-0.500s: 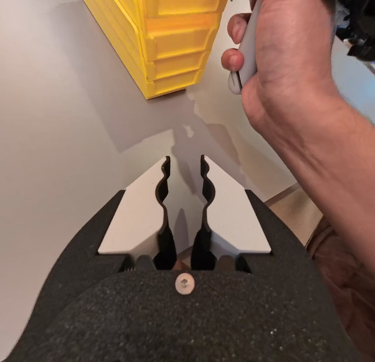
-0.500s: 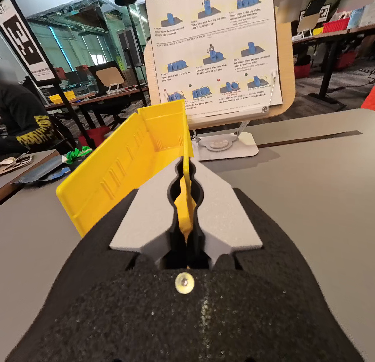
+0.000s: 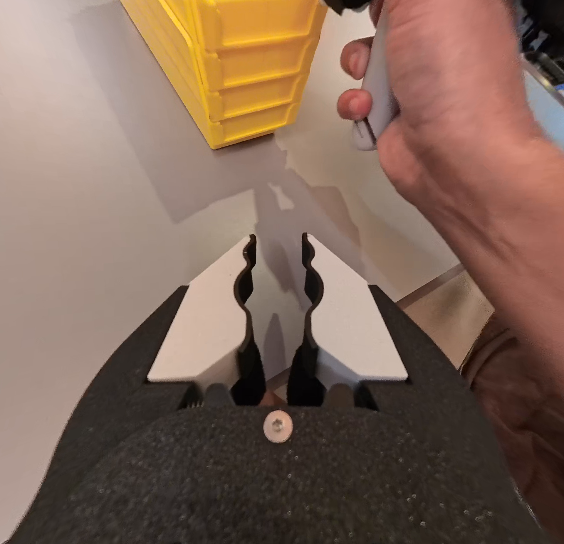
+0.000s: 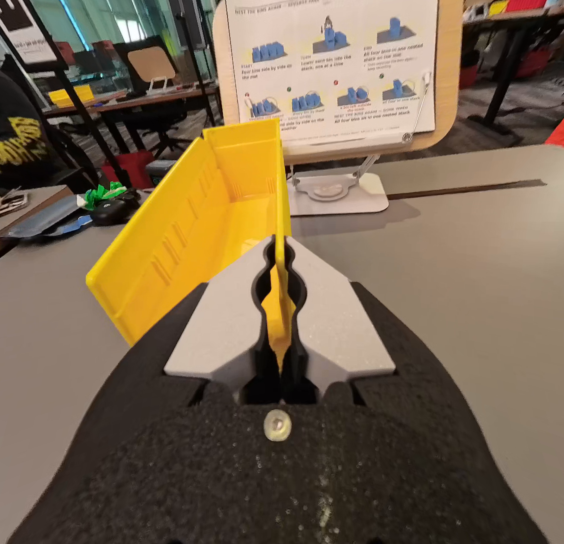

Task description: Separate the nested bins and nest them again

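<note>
A stack of several nested yellow bins [image 3: 253,71] stands on the grey table [image 3: 91,254] ahead of my left gripper [image 3: 279,239], which is open, empty and well short of the stack. A hand [image 3: 442,117] holds the right gripper's handle beside the stack's top. In the right wrist view my right gripper [image 4: 280,239] is shut on the right side wall of a yellow bin [image 4: 189,248], whose open inside faces up. What lies under that bin is hidden.
A stand with a printed instruction sheet [image 4: 332,56] is on the table [image 4: 457,270] just beyond the bin. A dark pouch and green scraps [image 4: 100,193] lie on a neighbouring table at the left. A seated person [image 4: 21,139] is at the far left.
The right gripper, still shut on the bin wall, has moved closer to the sheet stand. The hand in the left wrist view has shifted slightly down. The left gripper stays open.
</note>
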Motion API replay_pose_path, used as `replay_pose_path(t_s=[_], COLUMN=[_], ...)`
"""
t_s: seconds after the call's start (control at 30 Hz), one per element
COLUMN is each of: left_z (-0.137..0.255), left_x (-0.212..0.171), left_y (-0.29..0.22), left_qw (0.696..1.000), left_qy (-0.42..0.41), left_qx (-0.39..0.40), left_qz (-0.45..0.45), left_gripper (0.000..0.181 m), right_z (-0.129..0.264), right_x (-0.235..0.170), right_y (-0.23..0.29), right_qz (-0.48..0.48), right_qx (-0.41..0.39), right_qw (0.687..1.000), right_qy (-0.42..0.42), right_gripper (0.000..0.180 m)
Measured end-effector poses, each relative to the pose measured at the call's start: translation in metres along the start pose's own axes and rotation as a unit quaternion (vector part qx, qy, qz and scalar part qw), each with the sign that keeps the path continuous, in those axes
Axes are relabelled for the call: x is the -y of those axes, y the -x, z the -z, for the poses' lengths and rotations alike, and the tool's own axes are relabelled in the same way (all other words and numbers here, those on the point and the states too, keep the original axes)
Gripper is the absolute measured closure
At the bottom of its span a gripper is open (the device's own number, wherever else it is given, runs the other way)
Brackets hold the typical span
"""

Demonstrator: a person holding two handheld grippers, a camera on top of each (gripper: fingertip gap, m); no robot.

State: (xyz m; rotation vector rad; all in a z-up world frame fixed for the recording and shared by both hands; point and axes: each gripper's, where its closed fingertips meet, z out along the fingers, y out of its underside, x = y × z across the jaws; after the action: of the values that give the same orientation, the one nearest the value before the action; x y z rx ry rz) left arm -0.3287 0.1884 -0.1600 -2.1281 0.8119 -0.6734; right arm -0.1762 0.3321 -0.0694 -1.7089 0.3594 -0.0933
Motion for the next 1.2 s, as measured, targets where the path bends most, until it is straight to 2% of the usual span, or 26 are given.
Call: replay_pose_path(t_s=[0.03, 0.1, 0.13, 0.23, 0.33, 0.57, 0.63, 0.77, 0.87, 0.97, 1.03, 1.07, 1.1, 1.2], left_z=[0.000, 0.000, 0.000, -0.001, -0.002, 0.000, 0.001, 0.003, 0.001, -0.001, -0.004, -0.006, -0.007, -0.008], left_x=[0.000, 0.000, 0.000, 0.000, -0.001, -0.001, 0.000, 0.001, 0.000, -0.001, -0.002, -0.001, 0.001, 0.008], left_y=[0.000, 0.000, 0.000, -0.001, -0.002, 0.001, 0.003, 0.013, 0.019, 0.026, 0.028, 0.028, 0.029, 0.039], left_qw=[1.000, 1.000, 1.000, 1.000, 1.000, 1.000, 1.000, 1.000, 1.000, 0.999, 0.999, 0.999, 0.998, 0.992], left_qy=[0.000, 0.001, 0.001, 0.001, 0.002, 0.001, -0.001, -0.004, 0.000, 0.005, 0.010, 0.011, 0.010, -0.001], left_qx=[-0.001, 0.000, 0.000, -0.002, -0.001, -0.003, -0.001, 0.010, 0.014, 0.033, 0.043, 0.049, 0.058, 0.106], left_qz=[0.001, 0.002, 0.002, 0.003, -0.003, 0.006, 0.004, 0.008, 0.013, 0.002, -0.004, -0.009, -0.016, -0.061], left_gripper=[0.153, 0.153, 0.153, 0.153, 0.153, 0.153, 0.153, 0.153, 0.153, 0.153, 0.153, 0.153, 0.154, 0.156], right_z=[0.002, 0.009, 0.010, 0.002, -0.002, 0.012, 0.025, 0.065, 0.102, 0.143, 0.161, 0.166, 0.171, 0.174], right_x=[0.000, 0.011, 0.019, 0.021, 0.009, 0.003, 0.005, -0.006, -0.045, -0.099, -0.116, -0.114, -0.106, -0.086], right_y=[0.002, 0.006, 0.002, 0.004, 0.001, 0.009, 0.017, 0.001, -0.029, -0.054, -0.065, -0.066, -0.060, -0.058], right_qz=[-0.001, 0.022, 0.044, 0.082, 0.082, 0.075, 0.076, 0.095, 0.084, 0.071, 0.030, 0.006, 0.001, 0.040], right_qx=[0.009, 0.029, 0.018, 0.025, 0.009, 0.044, 0.096, 0.178, 0.242, 0.313, 0.335, 0.341, 0.356, 0.357], right_qw=[1.000, 0.999, 0.999, 0.996, 0.996, 0.995, 0.991, 0.976, 0.957, 0.923, 0.917, 0.917, 0.912, 0.915], right_qy=[0.014, 0.004, -0.009, 0.000, 0.020, 0.052, 0.060, 0.077, 0.134, 0.210, 0.214, 0.208, 0.204, 0.185], right_gripper=[0.177, 0.157, 0.154, 0.155, 0.176, 0.171, 0.154, 0.142, 0.142, 0.142, 0.142, 0.137, 0.122, 0.123])
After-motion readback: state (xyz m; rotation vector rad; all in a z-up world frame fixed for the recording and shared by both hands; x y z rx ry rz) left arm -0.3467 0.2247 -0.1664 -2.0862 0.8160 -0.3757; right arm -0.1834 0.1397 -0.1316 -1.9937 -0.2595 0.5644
